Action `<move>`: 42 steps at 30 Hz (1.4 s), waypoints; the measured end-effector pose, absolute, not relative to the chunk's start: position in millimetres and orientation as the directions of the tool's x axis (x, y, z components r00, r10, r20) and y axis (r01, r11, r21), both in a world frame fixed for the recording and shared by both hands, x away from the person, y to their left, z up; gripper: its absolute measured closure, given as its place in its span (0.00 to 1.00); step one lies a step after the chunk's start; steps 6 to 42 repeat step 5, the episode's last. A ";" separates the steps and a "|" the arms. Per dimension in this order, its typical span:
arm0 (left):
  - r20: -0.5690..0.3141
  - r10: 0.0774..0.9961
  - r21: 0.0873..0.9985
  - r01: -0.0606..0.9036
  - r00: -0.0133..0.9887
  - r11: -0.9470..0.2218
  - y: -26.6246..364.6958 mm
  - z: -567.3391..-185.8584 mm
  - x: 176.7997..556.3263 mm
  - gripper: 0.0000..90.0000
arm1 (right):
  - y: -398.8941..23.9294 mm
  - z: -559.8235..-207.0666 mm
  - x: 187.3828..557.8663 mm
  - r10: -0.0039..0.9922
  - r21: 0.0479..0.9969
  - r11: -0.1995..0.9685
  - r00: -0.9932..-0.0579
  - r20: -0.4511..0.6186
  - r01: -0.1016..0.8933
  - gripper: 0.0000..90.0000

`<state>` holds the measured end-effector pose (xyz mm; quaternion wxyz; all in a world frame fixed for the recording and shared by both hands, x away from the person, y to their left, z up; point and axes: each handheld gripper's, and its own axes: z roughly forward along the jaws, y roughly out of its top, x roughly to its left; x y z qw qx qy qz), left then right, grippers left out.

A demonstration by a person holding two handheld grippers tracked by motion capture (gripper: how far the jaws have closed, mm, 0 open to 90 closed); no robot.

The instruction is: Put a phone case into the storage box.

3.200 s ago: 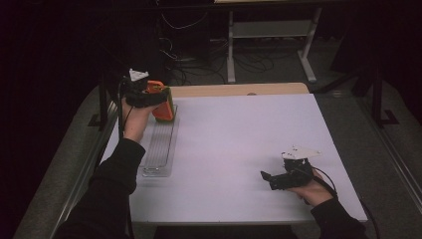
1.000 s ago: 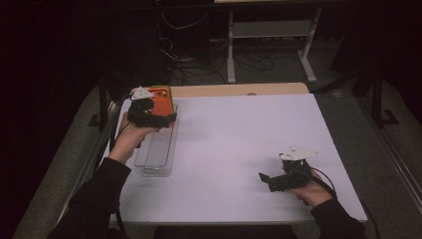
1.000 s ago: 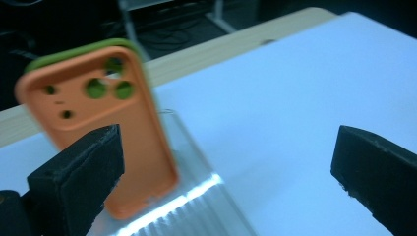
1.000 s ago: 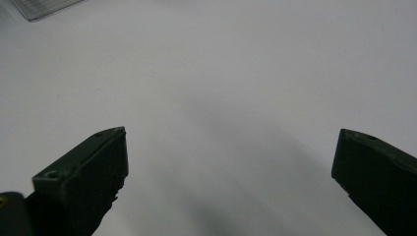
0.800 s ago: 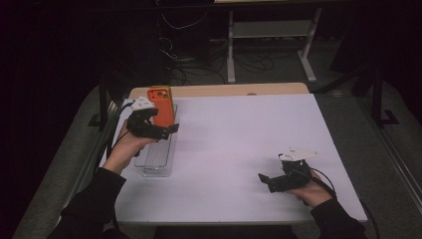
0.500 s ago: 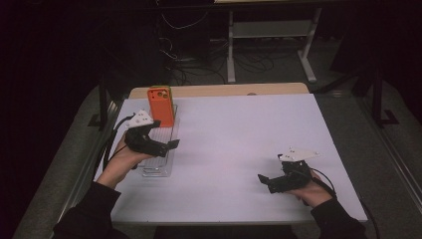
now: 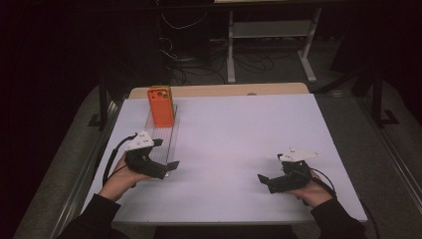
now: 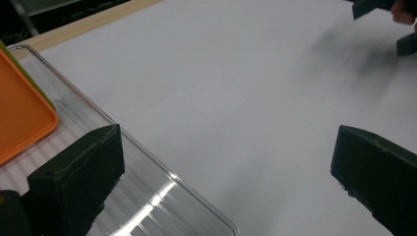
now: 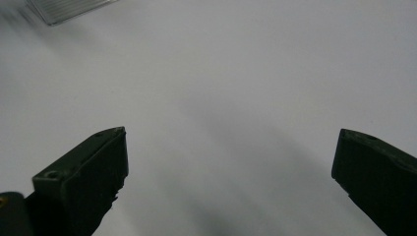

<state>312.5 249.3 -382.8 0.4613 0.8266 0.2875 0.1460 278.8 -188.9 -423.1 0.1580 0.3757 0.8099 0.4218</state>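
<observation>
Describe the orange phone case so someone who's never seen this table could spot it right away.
Start at the white table, then find the clear ribbed tray along its left side. The orange phone case stands upright at the tray's far end, the one bright orange thing, with a green edge behind.

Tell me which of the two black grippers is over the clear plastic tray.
The left gripper: one jaw overlaps the clear plastic tray, while the right gripper hovers over bare white tabletop.

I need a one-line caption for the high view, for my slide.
Both open grippers, left gripper and right gripper, rest low over the white table; an orange phone case stands in a clear tray.
</observation>
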 end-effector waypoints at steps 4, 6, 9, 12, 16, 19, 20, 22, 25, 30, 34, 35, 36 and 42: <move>-0.031 0.612 0.843 0.349 0.790 -0.408 250.2 -385.1 309.9 0.00 | -189.2 -421.8 278.8 0.742 0.806 0.361 -0.668 0.057 0.469 0.00; -0.026 0.610 0.842 0.346 0.792 -0.414 250.5 -385.5 309.9 0.00 | -189.3 -421.8 278.7 0.742 0.806 0.359 -0.667 0.059 0.471 0.00; -0.026 0.610 0.842 0.346 0.792 -0.414 250.5 -385.5 309.9 0.00 | -189.3 -421.8 278.7 0.742 0.806 0.359 -0.667 0.059 0.471 0.00; -0.026 0.610 0.842 0.346 0.792 -0.414 250.5 -385.5 309.9 0.00 | -189.3 -421.8 278.7 0.742 0.806 0.359 -0.667 0.059 0.471 0.00; -0.026 0.610 0.842 0.346 0.792 -0.414 250.5 -385.5 309.9 0.00 | -189.3 -421.8 278.7 0.742 0.806 0.359 -0.667 0.059 0.471 0.00; -0.026 0.610 0.842 0.346 0.792 -0.414 250.5 -385.5 309.9 0.00 | -189.3 -421.8 278.7 0.742 0.806 0.359 -0.667 0.059 0.471 0.00; -0.026 0.610 0.842 0.346 0.792 -0.414 250.5 -385.5 309.9 0.00 | -189.3 -421.8 278.7 0.742 0.806 0.359 -0.667 0.059 0.471 0.00; -0.026 0.610 0.842 0.346 0.792 -0.414 250.5 -385.5 309.9 0.00 | -189.3 -421.8 278.7 0.742 0.806 0.359 -0.667 0.059 0.471 0.00; -0.026 0.610 0.842 0.346 0.792 -0.414 250.5 -385.5 309.9 0.00 | -189.3 -421.8 278.7 0.742 0.806 0.359 -0.667 0.059 0.471 0.00; -0.026 0.610 0.842 0.346 0.792 -0.414 250.5 -385.5 309.9 0.00 | -189.3 -421.8 278.7 0.742 0.806 0.359 -0.667 0.059 0.471 0.00; -0.026 0.610 0.842 0.346 0.792 -0.414 250.5 -385.5 309.9 0.00 | -189.3 -421.8 278.7 0.742 0.806 0.359 -0.667 0.059 0.471 0.00; -0.026 0.610 0.842 0.346 0.792 -0.414 250.5 -385.5 309.9 0.00 | -189.3 -421.8 278.7 0.742 0.806 0.359 -0.667 0.059 0.471 0.00; -0.026 0.610 0.842 0.346 0.792 -0.414 250.5 -385.5 309.9 0.00 | -189.3 -421.8 278.7 0.742 0.806 0.359 -0.667 0.059 0.471 0.00; -0.026 0.610 0.842 0.346 0.792 -0.414 250.5 -385.5 309.9 0.00 | -189.3 -421.8 278.7 0.742 0.806 0.359 -0.667 0.059 0.471 0.00</move>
